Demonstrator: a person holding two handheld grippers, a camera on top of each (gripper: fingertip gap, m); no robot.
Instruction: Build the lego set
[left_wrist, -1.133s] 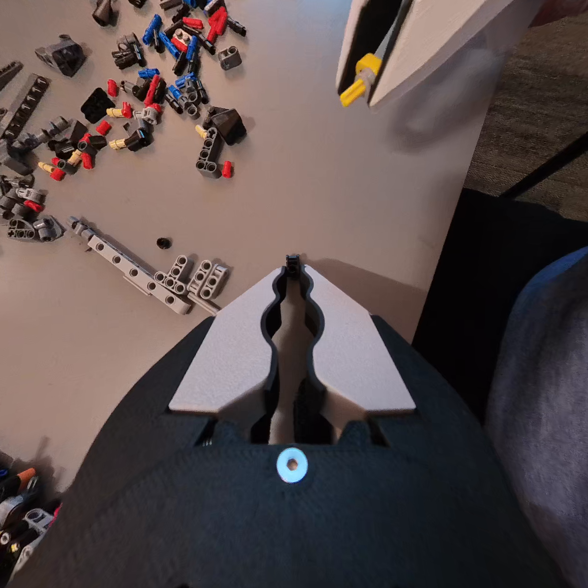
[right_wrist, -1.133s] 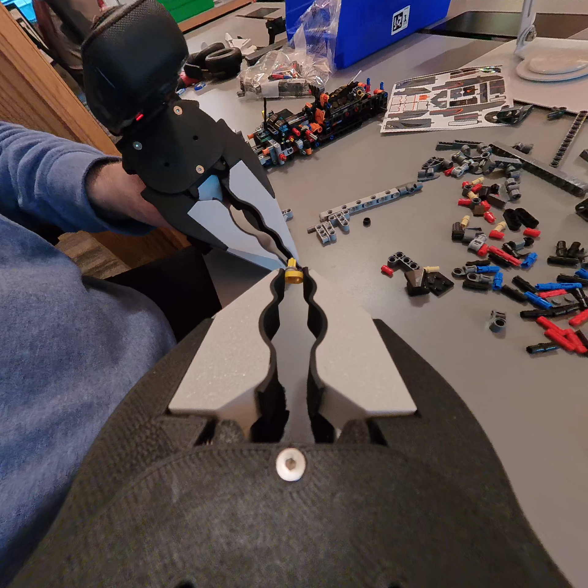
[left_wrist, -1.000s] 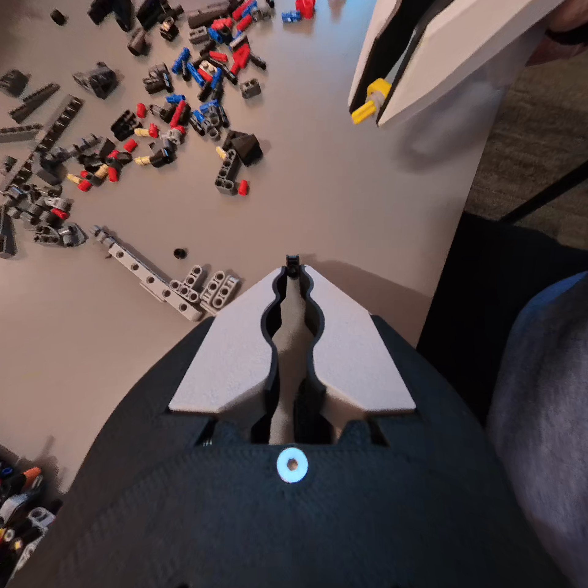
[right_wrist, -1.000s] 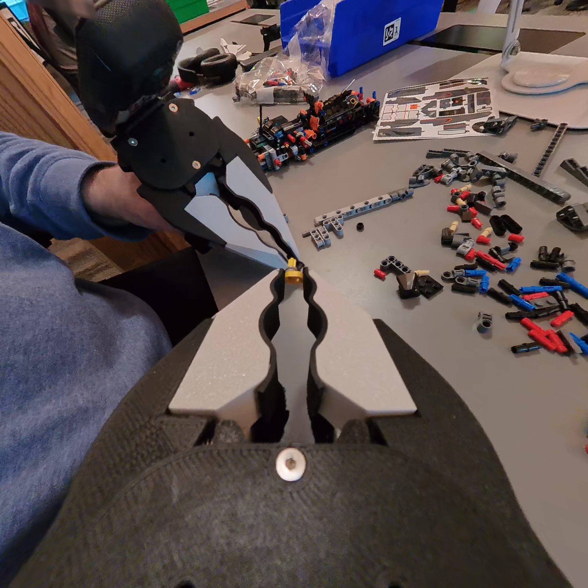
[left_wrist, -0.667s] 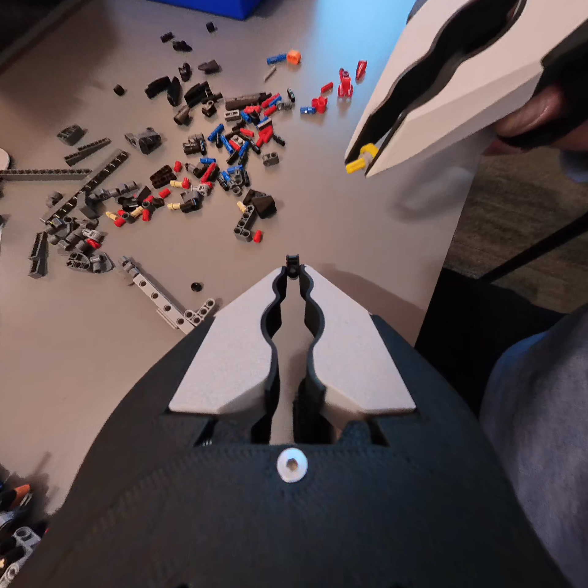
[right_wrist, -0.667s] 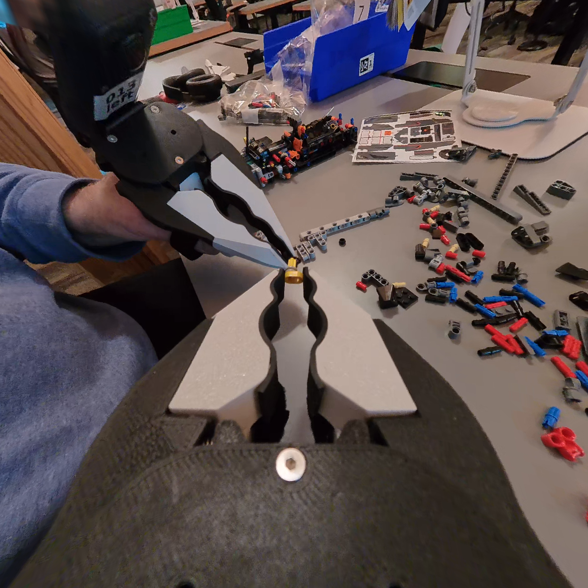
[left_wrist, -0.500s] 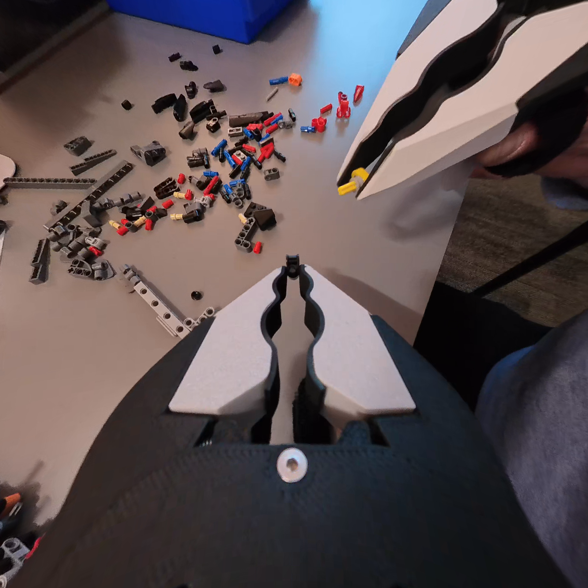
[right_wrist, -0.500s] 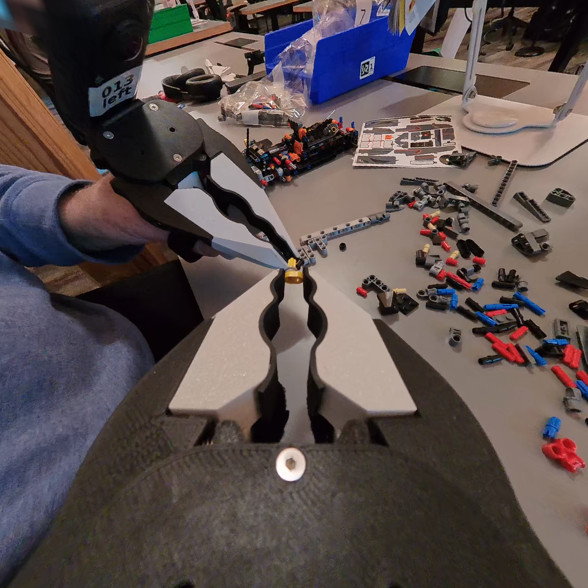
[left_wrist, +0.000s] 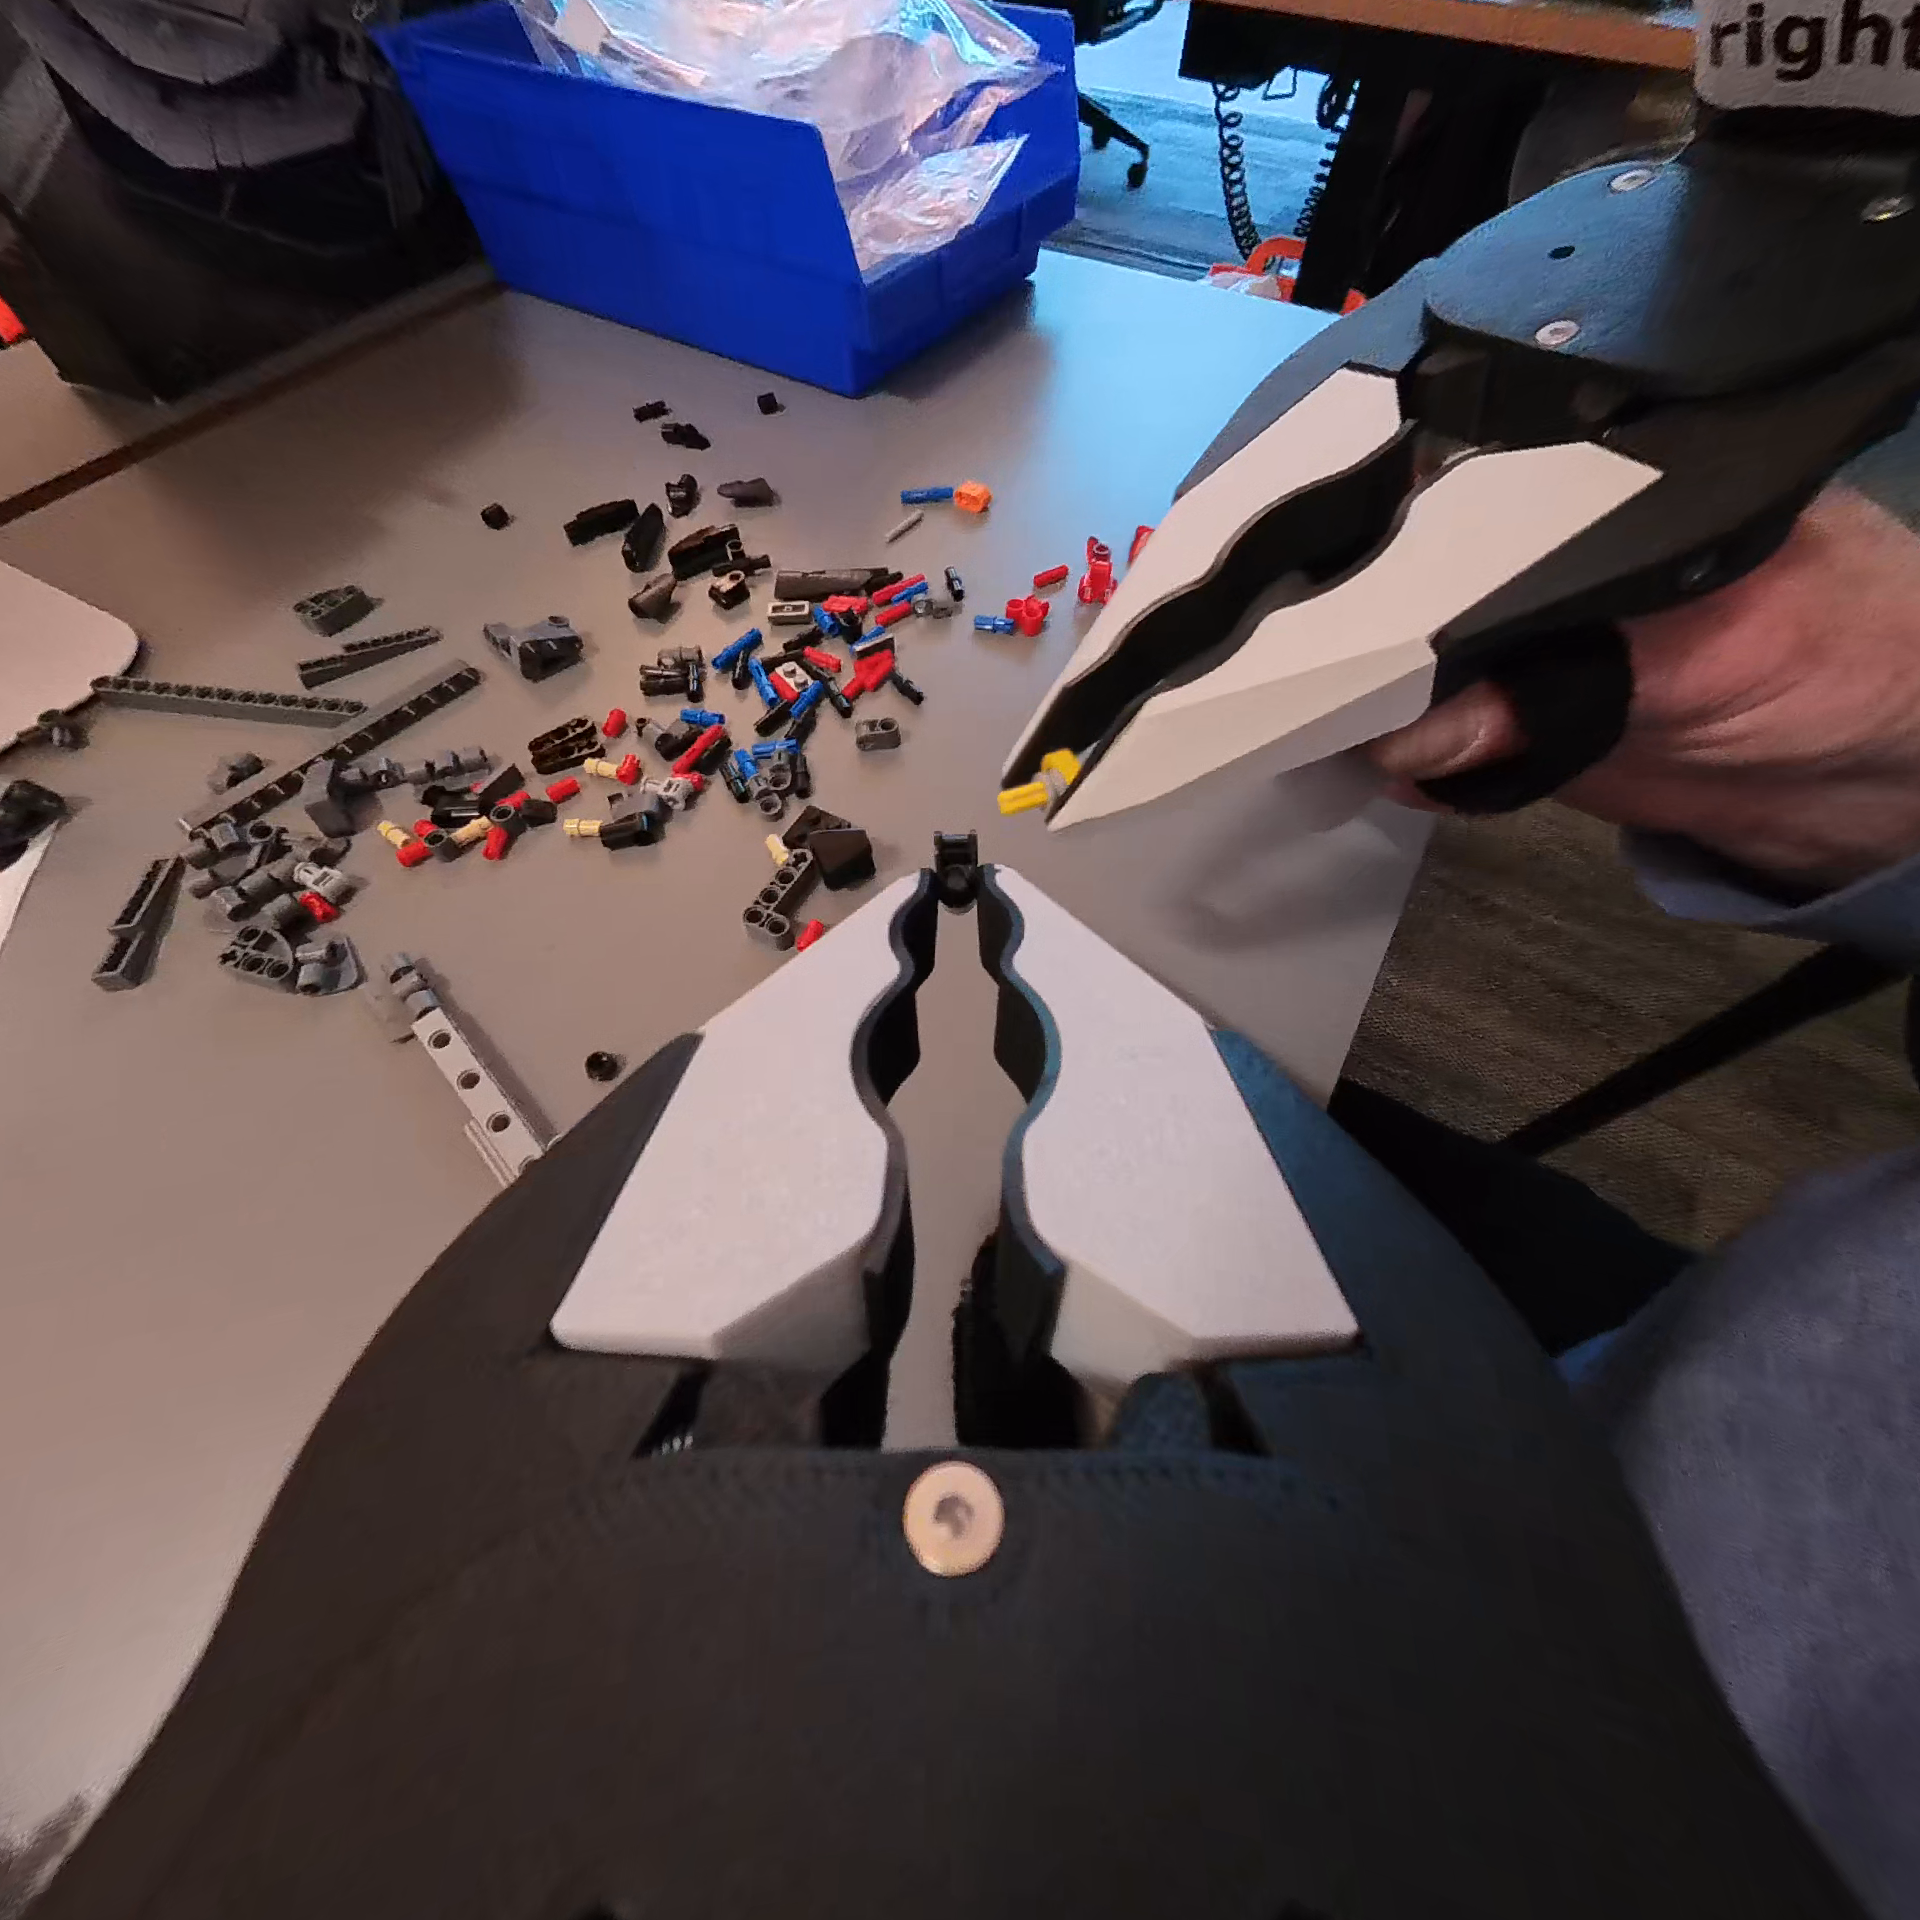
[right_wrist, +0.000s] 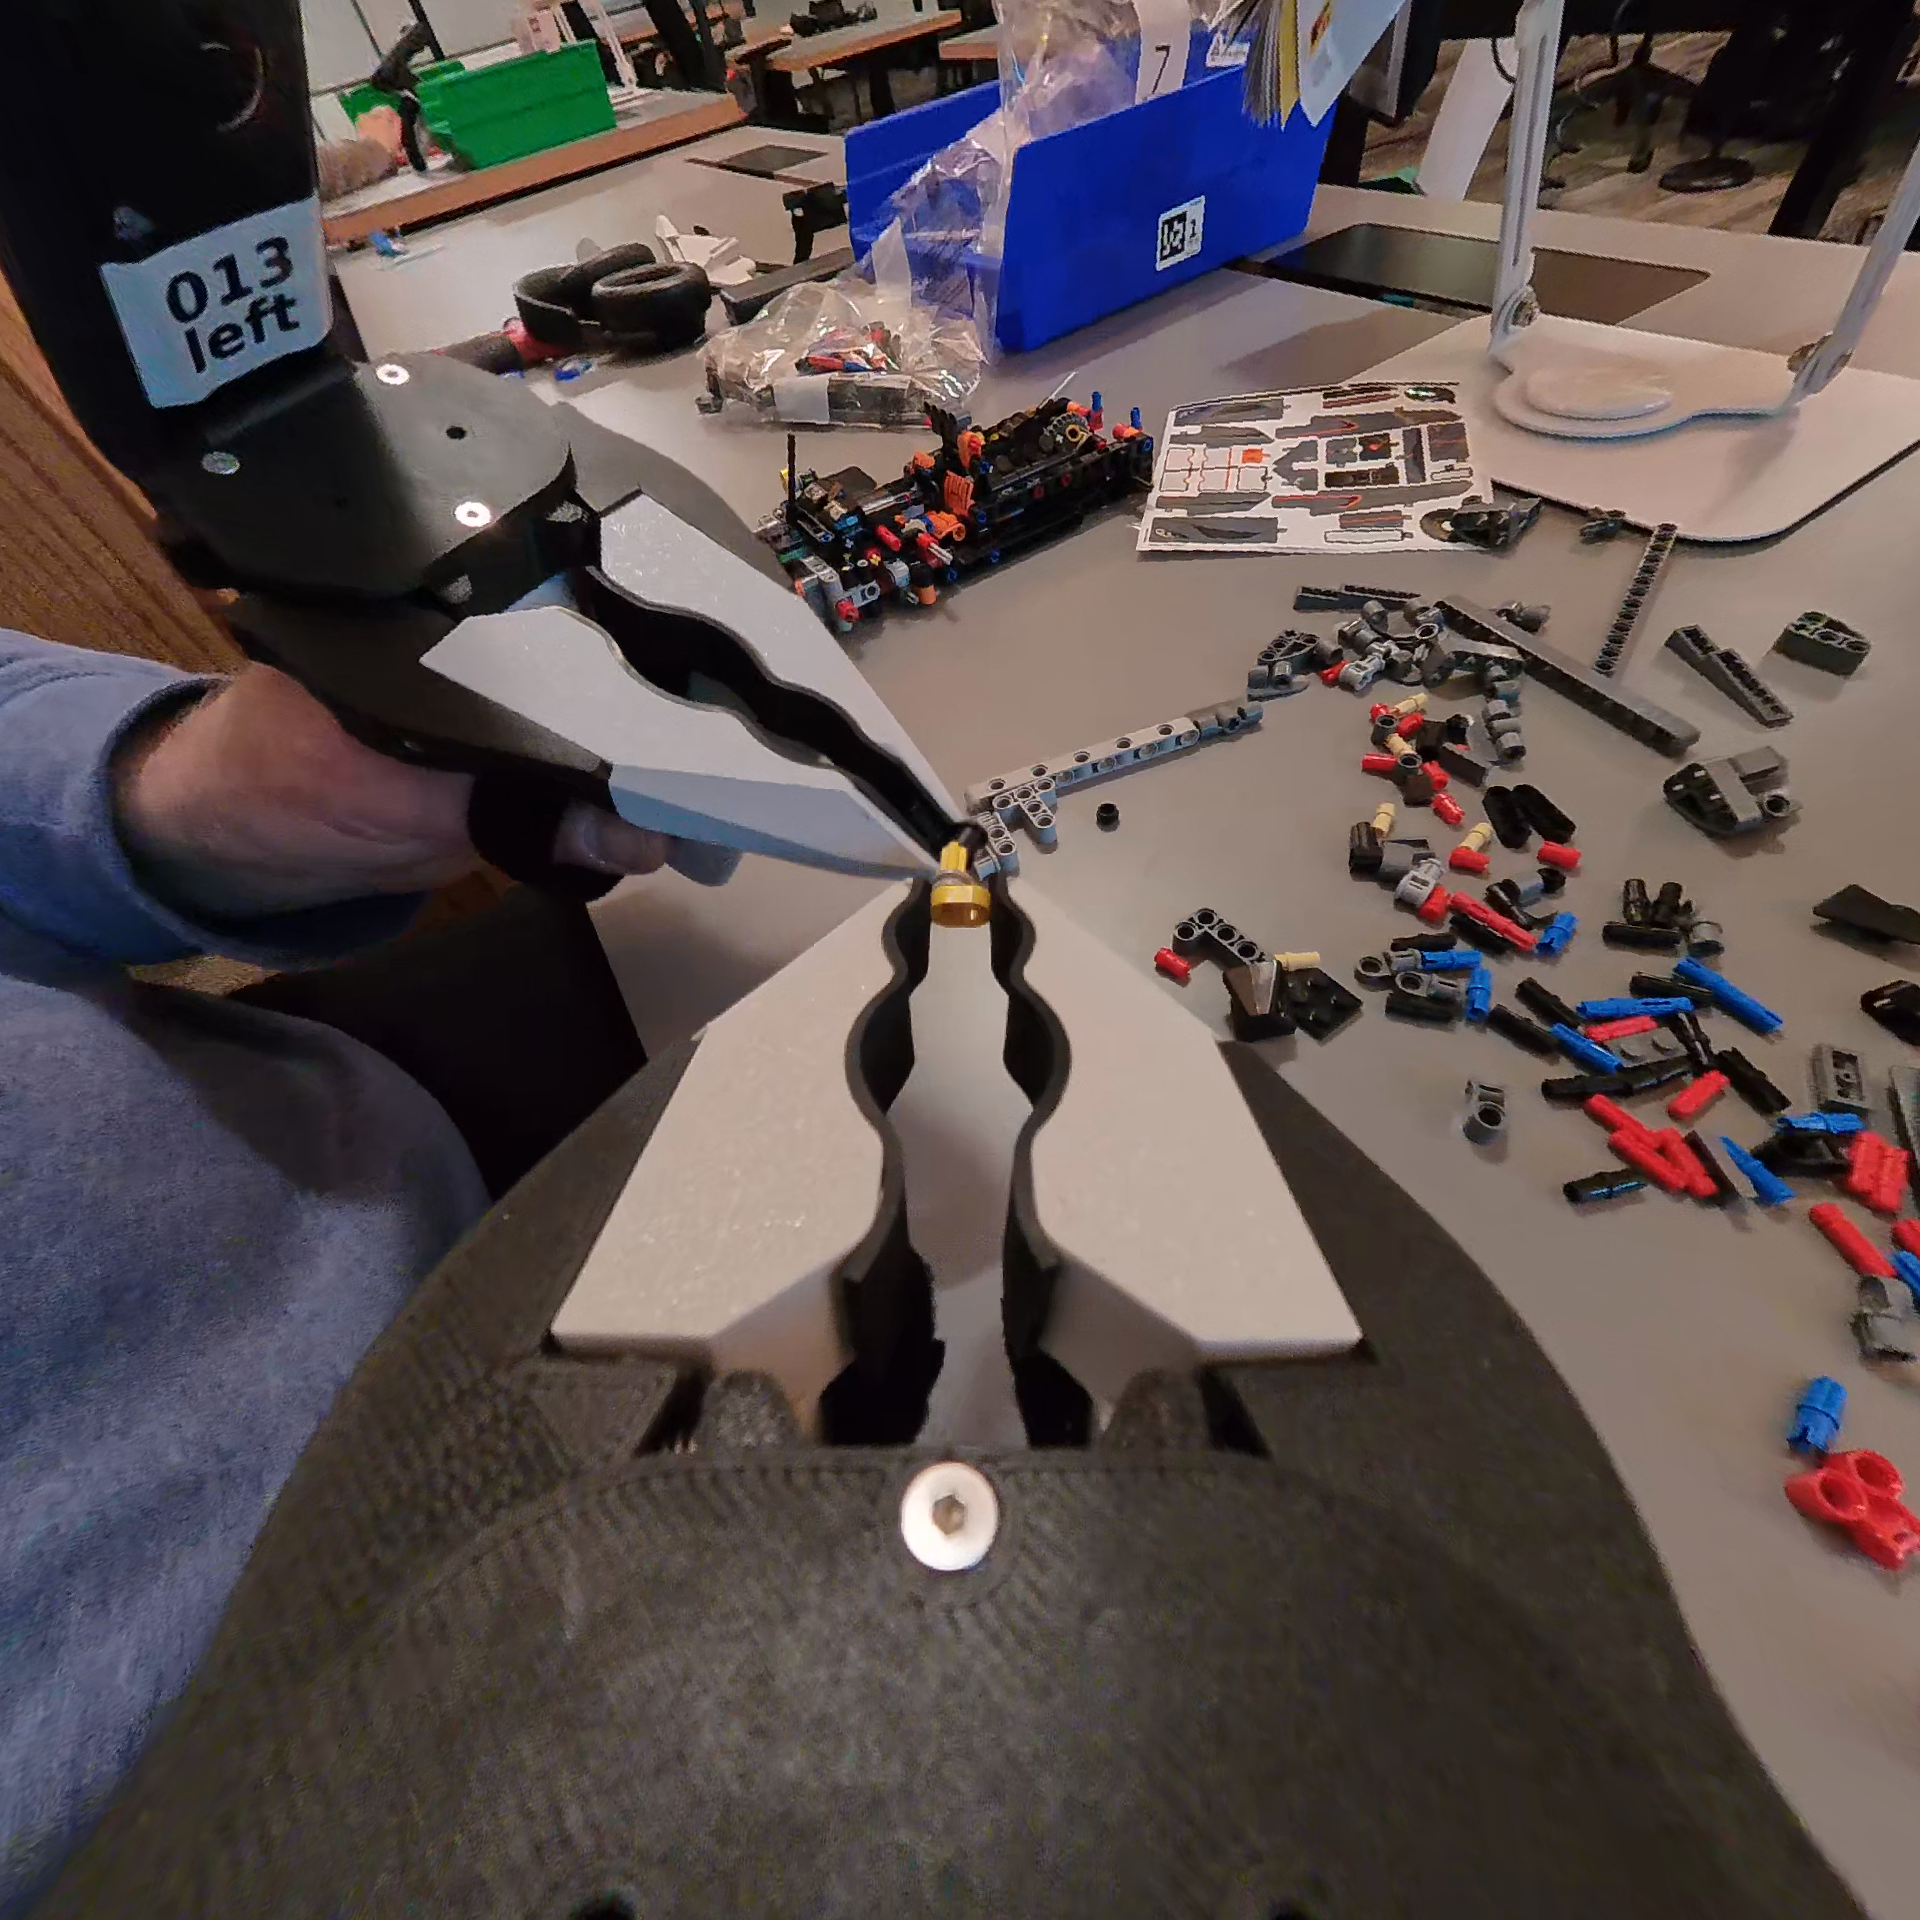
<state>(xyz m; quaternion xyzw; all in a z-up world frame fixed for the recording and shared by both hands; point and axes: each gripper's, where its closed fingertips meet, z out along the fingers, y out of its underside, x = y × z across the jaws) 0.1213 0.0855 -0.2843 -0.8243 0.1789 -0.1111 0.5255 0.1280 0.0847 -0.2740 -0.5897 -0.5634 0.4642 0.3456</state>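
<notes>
Matte grey left tongs (left_wrist: 954, 878) clamp a small black connector (left_wrist: 954, 858); right tongs (right_wrist: 956, 902) pinch a glossy yellow axle pin (right_wrist: 956, 896), tips nearly meeting above the tabletop's (left_wrist: 260, 1195) near edge. Only the right wrist view shows the half-built chassis (right_wrist: 961, 499) and sticker sheet (right_wrist: 1314, 468) toward the far edge.

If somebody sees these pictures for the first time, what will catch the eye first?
Two grippers meet tip to tip above the table's near edge: the right gripper pinches a yellow pin, the left gripper a small black piece. Beyond lie scattered loose pieces and a blue bin.
</notes>
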